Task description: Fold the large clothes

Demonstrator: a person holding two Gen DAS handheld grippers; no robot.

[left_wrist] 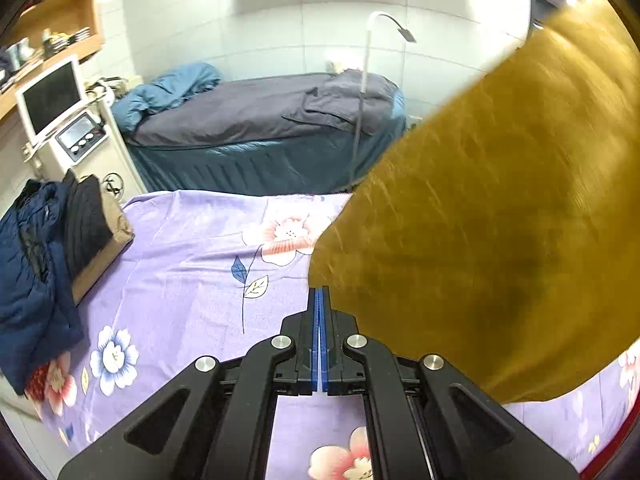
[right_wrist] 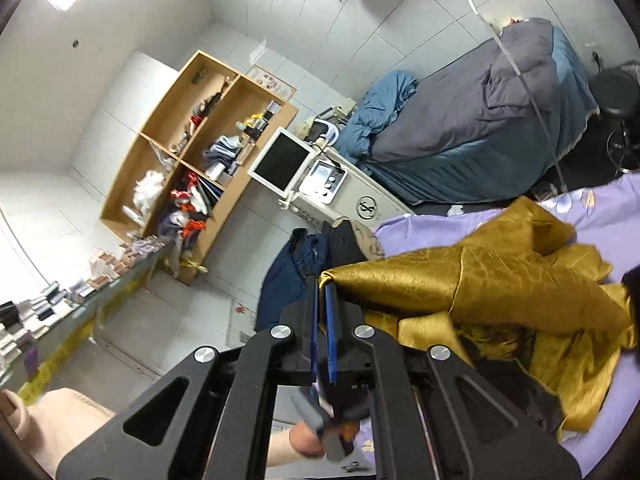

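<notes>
A large shiny mustard-gold garment hangs in the air over a bed with a lilac flowered sheet. My left gripper is shut on a corner of the garment and holds it up above the sheet. In the right wrist view the same gold garment is stretched and bunched over the lilac sheet. My right gripper is shut on another corner of it, the blue pads pinching the cloth at the tip.
A pile of dark blue and black jackets lies at the bed's left edge. Behind stand a second bed with grey and teal covers, a white machine with a screen, a floor lamp and a wooden shelf unit.
</notes>
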